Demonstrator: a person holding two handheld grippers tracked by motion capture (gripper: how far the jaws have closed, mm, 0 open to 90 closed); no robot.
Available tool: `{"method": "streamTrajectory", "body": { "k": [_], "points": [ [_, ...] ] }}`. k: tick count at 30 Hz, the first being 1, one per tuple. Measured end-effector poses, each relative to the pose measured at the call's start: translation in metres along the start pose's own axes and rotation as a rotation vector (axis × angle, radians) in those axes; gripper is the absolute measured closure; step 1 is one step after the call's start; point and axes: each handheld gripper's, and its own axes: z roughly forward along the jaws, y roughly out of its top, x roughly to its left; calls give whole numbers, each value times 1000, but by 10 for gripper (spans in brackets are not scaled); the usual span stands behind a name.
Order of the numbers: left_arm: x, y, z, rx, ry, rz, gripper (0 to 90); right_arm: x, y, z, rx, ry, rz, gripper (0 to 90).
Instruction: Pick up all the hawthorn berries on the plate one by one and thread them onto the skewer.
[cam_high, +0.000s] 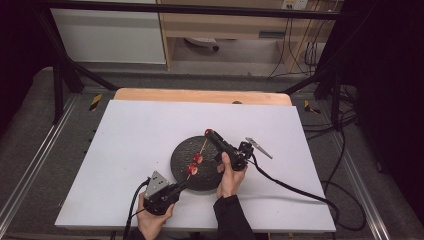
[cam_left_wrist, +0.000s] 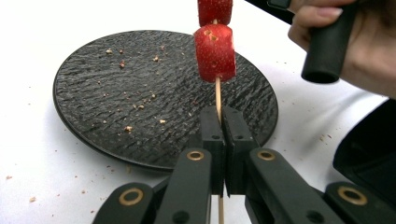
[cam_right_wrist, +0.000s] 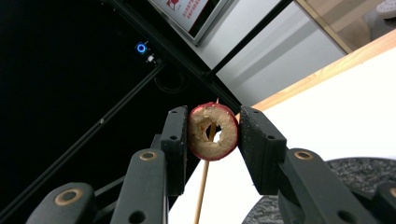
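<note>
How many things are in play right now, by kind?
Red fruit pieces: 3, two on the skewer, one in the right tool
Wooden skewer: 1
Black plate: 1
Tools: 2, left tool, right tool
Total: 7

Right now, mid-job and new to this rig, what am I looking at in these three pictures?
No robot arm: a person holds a hand-held gripper in each hand. The high view looks down on the white table; each of the other two pictures comes from a camera riding on one gripper.

On the table lies a black plate scattered with crumbs.

The left gripper is shut on the lower end of a thin wooden skewer that carries two red fruit pieces.

The right gripper is shut on a third piece, a cored red fruit ring, with the skewer's tip passing through its hole.
</note>
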Motion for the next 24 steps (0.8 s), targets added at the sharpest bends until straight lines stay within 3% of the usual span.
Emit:
{"method": "streamTrajectory", "body": {
  "k": [13, 24],
  "points": [
    [7, 10, 15, 23, -15, -10, 882, -1, -8, -1, 32, -15, -20, 640],
    [11, 9, 15, 30, -33, -16, 882, 0, -16, -4, 63, -23, -57, 639]
  ]
}}
